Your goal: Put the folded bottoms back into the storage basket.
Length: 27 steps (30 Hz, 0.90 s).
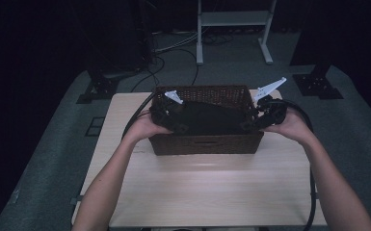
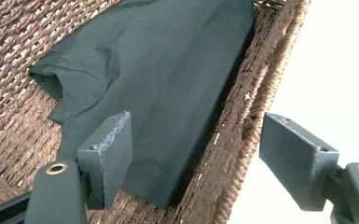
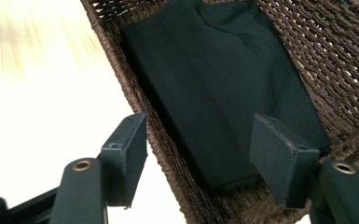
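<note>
A brown wicker basket (image 1: 205, 142) stands at the far middle of a light wooden table (image 1: 207, 187). A folded dark garment (image 1: 212, 118) lies flat inside it. My left gripper (image 1: 171, 118) is at the basket's left end and my right gripper (image 1: 262, 118) at its right end. In the left gripper view the left gripper (image 2: 200, 163) is open, its jaws straddling the woven rim (image 2: 242, 130), one jaw over the garment (image 2: 168, 84). In the right gripper view the right gripper (image 3: 203, 161) is open too, astride the rim (image 3: 168, 154), one jaw above the garment (image 3: 224, 93).
The near half of the table is bare wood. Behind the table, a white stand (image 1: 233, 19) rises from the grey carpet, with black cables (image 1: 159, 62) and black base plates (image 1: 318, 84) on the floor. A thick cable (image 1: 312, 183) trails beside the right forearm.
</note>
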Available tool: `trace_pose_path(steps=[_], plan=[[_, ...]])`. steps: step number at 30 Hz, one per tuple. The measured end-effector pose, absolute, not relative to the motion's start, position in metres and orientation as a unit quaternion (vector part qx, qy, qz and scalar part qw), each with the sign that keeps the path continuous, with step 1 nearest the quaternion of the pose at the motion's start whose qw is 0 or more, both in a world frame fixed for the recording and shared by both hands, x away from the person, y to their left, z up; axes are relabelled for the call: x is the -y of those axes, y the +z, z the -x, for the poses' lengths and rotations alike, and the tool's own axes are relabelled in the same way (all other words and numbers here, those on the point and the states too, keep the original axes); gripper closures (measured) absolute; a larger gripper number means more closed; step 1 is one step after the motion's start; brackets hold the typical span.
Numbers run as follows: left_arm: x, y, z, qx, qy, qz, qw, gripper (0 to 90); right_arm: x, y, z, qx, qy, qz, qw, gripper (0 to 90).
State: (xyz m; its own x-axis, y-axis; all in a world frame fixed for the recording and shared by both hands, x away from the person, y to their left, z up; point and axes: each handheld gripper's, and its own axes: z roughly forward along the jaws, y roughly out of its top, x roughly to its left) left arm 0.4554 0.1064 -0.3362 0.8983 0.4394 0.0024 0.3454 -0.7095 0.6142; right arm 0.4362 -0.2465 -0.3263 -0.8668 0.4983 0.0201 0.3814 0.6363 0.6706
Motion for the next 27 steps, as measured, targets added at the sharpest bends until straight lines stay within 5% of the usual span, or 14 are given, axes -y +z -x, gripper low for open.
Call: trace_pose_path(steps=[27], plan=[[-0.110,-0.333,-0.422,-0.194,0.084,-0.923,0.321,17.3,0.254,-0.332,-0.400,-0.896,0.359,-0.242,0.096,24.6]])
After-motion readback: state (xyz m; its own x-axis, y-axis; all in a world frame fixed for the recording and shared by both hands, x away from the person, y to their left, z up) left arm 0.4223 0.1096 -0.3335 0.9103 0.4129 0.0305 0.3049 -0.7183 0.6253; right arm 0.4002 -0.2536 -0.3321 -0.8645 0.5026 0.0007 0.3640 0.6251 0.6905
